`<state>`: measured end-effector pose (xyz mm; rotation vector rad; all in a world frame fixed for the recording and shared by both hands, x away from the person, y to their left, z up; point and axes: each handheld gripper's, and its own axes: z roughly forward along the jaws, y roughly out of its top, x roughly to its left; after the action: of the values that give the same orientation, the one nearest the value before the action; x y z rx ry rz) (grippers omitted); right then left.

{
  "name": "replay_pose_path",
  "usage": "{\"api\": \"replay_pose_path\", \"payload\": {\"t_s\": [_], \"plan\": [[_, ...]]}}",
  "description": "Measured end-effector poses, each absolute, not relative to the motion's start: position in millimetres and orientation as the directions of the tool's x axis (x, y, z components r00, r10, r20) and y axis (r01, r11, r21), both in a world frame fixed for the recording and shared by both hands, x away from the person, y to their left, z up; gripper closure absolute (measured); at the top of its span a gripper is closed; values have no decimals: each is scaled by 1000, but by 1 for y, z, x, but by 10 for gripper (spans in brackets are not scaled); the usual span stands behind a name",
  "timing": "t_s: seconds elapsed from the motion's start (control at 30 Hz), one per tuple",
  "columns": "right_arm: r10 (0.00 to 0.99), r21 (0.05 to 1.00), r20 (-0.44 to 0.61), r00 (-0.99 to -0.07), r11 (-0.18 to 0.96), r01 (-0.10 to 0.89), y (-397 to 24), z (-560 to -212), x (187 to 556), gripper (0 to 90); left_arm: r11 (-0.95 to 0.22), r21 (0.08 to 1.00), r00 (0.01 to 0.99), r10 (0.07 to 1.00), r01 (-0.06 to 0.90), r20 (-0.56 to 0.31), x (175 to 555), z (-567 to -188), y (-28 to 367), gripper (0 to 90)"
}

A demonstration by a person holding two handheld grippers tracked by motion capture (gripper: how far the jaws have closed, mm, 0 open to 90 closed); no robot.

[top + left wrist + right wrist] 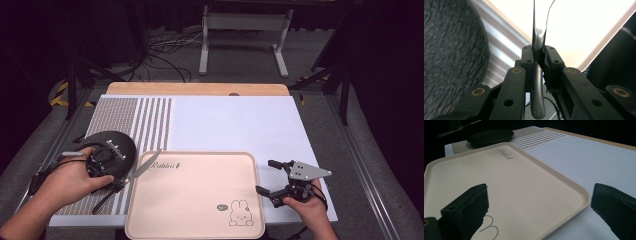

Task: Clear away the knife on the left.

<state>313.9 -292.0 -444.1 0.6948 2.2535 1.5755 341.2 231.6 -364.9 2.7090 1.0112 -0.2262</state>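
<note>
The tabletop (235,120) carries a white sheet and a striped placemat (150,120), and at the near edge sits a big pinkish tray (200,200) with a bunny drawn on it, nothing lying in it yet. To its left there's a black round plate (117,142) on the placemat.

Looks like the step in hand is carrying the knife (142,167) over to the tray — the left gripper (120,182) is clamped tight on the knife near where the dark handle meets the blade. In the left gripper view the knife (537,50) stands on edge between the jaws, and from above the blade tip pokes just over the tray's left rim. My guess for the next move: lower it flat into the tray and let go gently so it doesn't skid or tip.

The right gripper (275,180) sits just beside the tray's right edge, jaws spread wide — holding nothing, not touching the tray as far as I can tell.
</note>
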Motion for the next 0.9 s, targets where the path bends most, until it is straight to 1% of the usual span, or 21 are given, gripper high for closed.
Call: {"api": "replay_pose_path", "payload": {"t_s": [0.2,0.4,0.77,0.9], "plan": [[549,937,27,-835,278,213,-293,-444,314,25,-724,158,738,631,671,-240,342,-369,222,802],[546,934,29,-837,283,217,-293,-445,314,25,-719,181,737,621,671,-266,341,-375,209,802],[547,936,29,-836,279,215,-293,-445,314,25,-714,195,733,607,673,-307,343,-388,188,802],[548,936,29,-836,279,216,-294,-445,314,25,-715,186,730,603,674,-323,344,-393,181,802]]}}
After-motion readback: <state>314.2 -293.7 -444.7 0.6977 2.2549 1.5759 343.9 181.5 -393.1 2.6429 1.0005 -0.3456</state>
